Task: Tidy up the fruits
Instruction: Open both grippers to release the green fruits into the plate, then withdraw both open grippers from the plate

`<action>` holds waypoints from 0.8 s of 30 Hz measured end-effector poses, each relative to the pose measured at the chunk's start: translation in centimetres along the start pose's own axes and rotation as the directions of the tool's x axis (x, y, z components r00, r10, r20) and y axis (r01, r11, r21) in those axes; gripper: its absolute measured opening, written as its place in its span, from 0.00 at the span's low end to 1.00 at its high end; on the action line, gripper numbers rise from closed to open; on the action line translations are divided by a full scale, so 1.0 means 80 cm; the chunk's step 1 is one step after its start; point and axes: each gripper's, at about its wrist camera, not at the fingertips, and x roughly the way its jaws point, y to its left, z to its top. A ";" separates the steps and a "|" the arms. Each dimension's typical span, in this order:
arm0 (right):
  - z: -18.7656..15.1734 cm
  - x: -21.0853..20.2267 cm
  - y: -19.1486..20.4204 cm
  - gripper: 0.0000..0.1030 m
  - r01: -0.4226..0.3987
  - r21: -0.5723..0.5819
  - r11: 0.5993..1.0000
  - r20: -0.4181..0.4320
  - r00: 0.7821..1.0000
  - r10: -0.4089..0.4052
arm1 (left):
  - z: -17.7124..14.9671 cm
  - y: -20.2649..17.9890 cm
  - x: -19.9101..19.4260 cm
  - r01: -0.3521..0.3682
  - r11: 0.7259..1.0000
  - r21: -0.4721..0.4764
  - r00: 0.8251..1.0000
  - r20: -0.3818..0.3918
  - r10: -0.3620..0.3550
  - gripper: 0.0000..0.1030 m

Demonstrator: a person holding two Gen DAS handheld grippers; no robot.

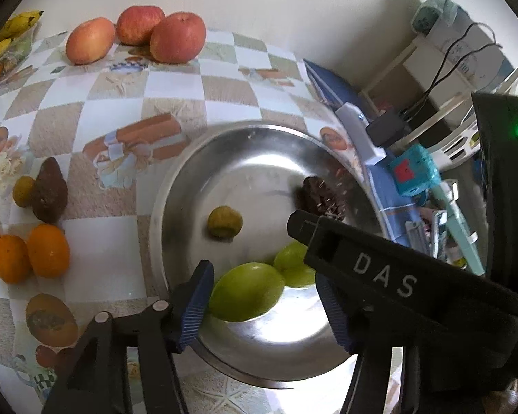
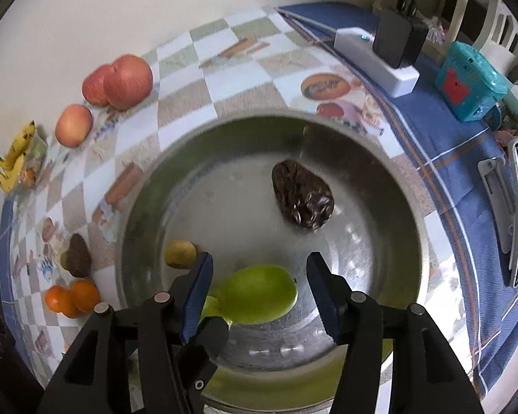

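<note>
Inside the round steel bowl [image 1: 176,186] we see two smooth green fruits [image 1: 247,291], a small yellow-green fruit [image 1: 224,222] and a dark brown scaly fruit [image 2: 302,198]. Red apples [image 1: 178,38] and oranges [image 1: 48,250] wait on the checked tablecloth [image 1: 103,110]. Our left gripper [image 1: 264,302] and right gripper [image 2: 257,291] tilt steeply down, fingers apart, each straddling a green fruit unpressed.

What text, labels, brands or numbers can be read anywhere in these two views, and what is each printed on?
"DAS": white letters on the black finger of the right gripper, seen from the left wrist view.
Small lit display on the white box: too small to read.
Red patch on the teal box: no legible writing.
Round orange-rimmed print on the tablecloth: blurred, unreadable.
Pale box on the shelf: marks too blurred to read.
Nothing else legible.
</note>
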 end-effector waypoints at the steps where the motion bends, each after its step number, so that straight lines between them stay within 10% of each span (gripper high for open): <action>1: 0.002 -0.006 0.000 0.58 -0.001 0.001 1.000 0.013 1.000 0.001 | 0.001 0.000 -0.004 0.003 1.000 -0.003 1.000 0.004 -0.003 0.67; 12: 0.005 -0.040 0.006 0.57 -0.002 -0.006 1.000 0.075 0.997 0.002 | 0.014 0.043 -0.057 -0.177 0.978 -0.107 0.981 0.059 0.184 0.69; 24: -0.005 -0.036 0.066 0.57 -0.031 -0.139 0.990 0.055 0.998 0.039 | 0.010 0.140 -0.127 -0.489 0.823 -0.289 0.840 0.098 0.534 0.82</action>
